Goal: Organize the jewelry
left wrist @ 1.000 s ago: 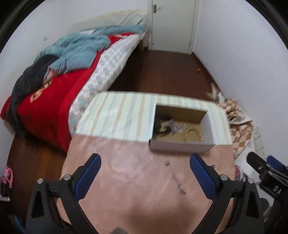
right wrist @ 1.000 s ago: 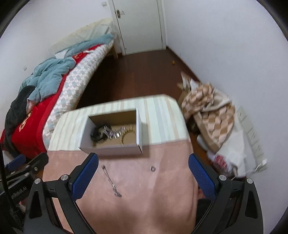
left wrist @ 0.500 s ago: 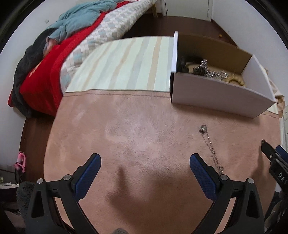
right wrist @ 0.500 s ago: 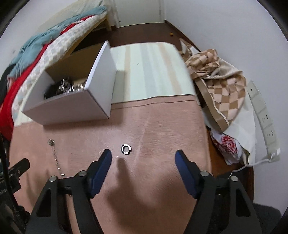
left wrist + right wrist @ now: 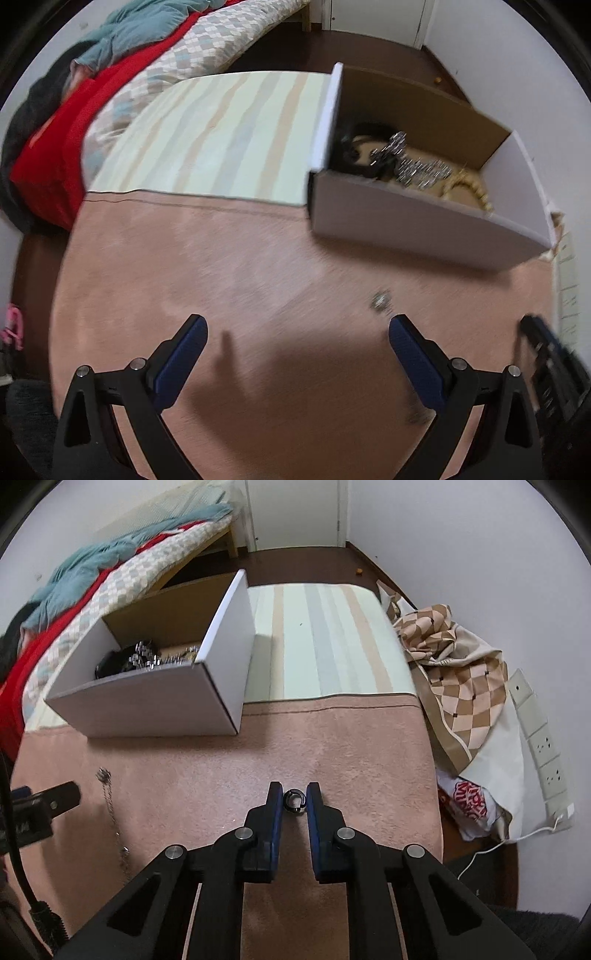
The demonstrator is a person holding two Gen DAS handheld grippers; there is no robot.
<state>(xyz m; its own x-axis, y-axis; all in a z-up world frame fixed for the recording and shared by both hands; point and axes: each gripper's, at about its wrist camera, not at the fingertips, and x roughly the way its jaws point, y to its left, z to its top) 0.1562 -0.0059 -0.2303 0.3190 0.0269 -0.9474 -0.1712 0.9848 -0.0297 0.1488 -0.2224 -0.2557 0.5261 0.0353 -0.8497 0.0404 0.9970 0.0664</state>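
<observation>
A small silver ring (image 5: 294, 801) lies on the pink blanket (image 5: 332, 746), between the blue pads of my right gripper (image 5: 294, 791). Its jaws are closing, and both pads touch the ring's sides. My left gripper (image 5: 297, 326) hangs open low over the blanket with nothing between its fingers. A silver chain with a small pendant (image 5: 110, 808) lies to the left of the ring; its pendant end (image 5: 380, 301) is blurred just beyond the left gripper's right finger. The open white cardboard box (image 5: 147, 705) (image 5: 424, 229) holds silver pieces, a black item and a beaded bracelet.
The box stands where the pink blanket meets a striped cloth (image 5: 325, 646). A bed with red and teal bedding (image 5: 110, 66) is to the left. A checked bag (image 5: 461, 672) and a power strip (image 5: 539, 738) lie on the right by the wall.
Both grippers have come down close to the blanket. The right gripper's jaws went from wide open to nearly together around the ring. The left gripper stayed open.
</observation>
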